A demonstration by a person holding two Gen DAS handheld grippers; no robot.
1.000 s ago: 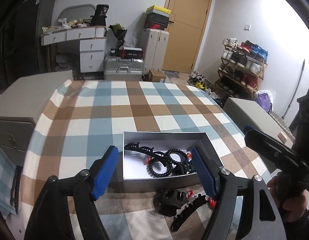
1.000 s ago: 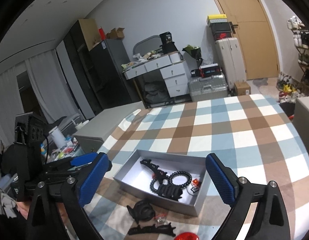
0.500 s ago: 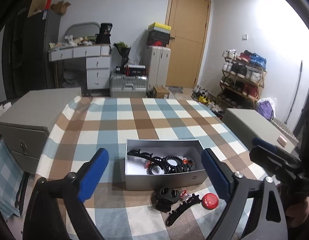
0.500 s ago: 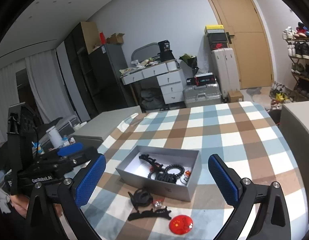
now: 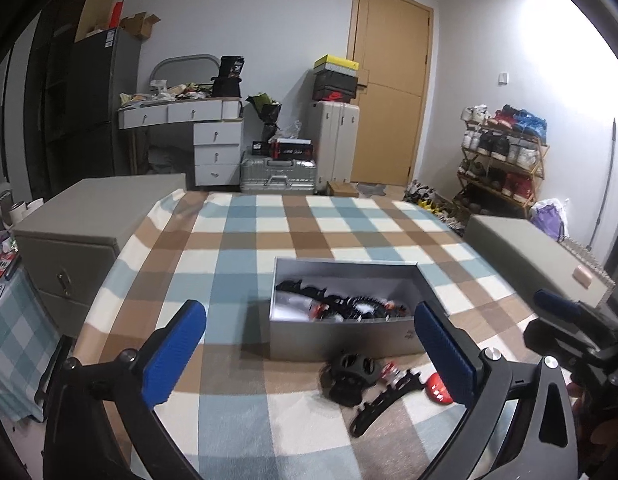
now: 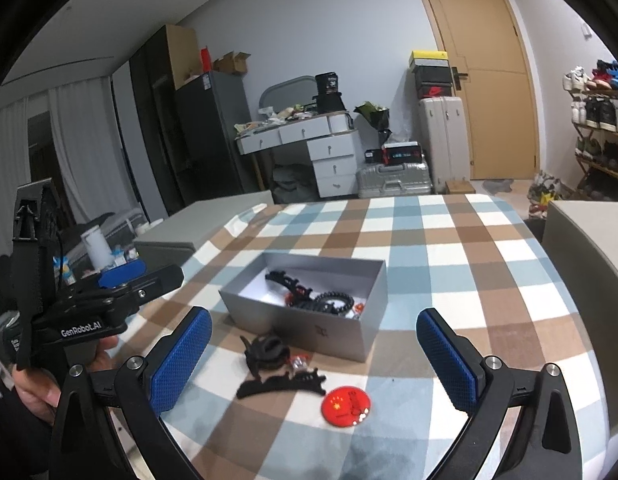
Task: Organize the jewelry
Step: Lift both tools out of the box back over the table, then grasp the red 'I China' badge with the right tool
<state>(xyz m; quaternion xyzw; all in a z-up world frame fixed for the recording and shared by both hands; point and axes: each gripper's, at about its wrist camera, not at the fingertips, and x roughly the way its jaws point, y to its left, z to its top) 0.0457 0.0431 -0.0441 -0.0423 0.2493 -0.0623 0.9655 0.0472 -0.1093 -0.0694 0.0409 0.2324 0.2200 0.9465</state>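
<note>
box (image 5: 341,340) contents motion-blurred, red badge (image 5: 439,388) half hidden behind hand-held gripper pad

grey box (image 6: 309,322), red badge (image 6: 346,406), plaid tablecloth (image 6: 449,256)

- The worktop (image 6: 449,248) is covered by a checked cloth (image 5: 245,248) in blue, brown and white.
- An open grey box (image 6: 309,326) sits on the cloth near the middle, with dark hair clips and coiled hair ties inside.
- A black claw clip (image 6: 267,354) lies just in front of the box.
- A long black clip (image 6: 281,385) lies beside it.
- A round red badge (image 6: 346,406) lies nearest the cameras.
</note>
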